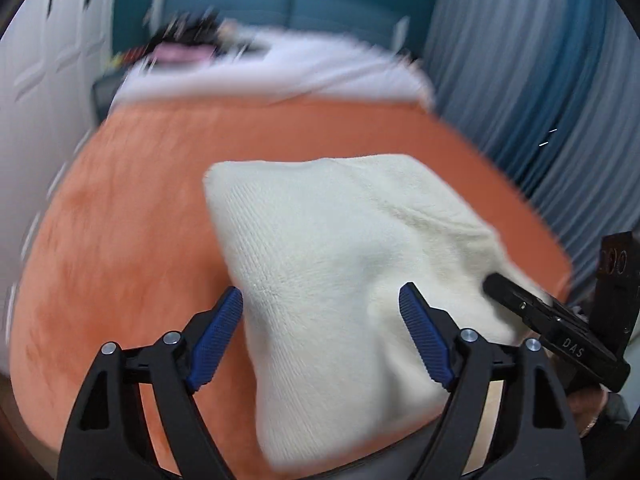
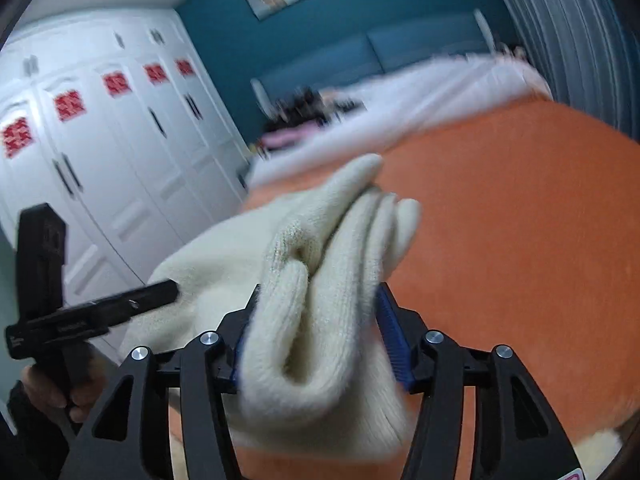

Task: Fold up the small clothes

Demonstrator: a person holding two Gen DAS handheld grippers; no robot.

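My left tongs (image 1: 320, 340) gape round the soft, floppy knit (image 1: 340, 260); my right (image 2: 316, 340) hold its bunched edge, best gripped there.

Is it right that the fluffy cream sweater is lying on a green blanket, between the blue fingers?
Not quite. The blanket is orange, not green, as the left wrist view shows. The rest holds: the cream sweater lies on it, between the blue pads of the left gripper.

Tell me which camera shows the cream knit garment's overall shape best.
The left wrist view: the cream knit garment spreads wide over the orange blanket, most edges visible. The right wrist view shows only bunched folds between the right gripper's fingers.
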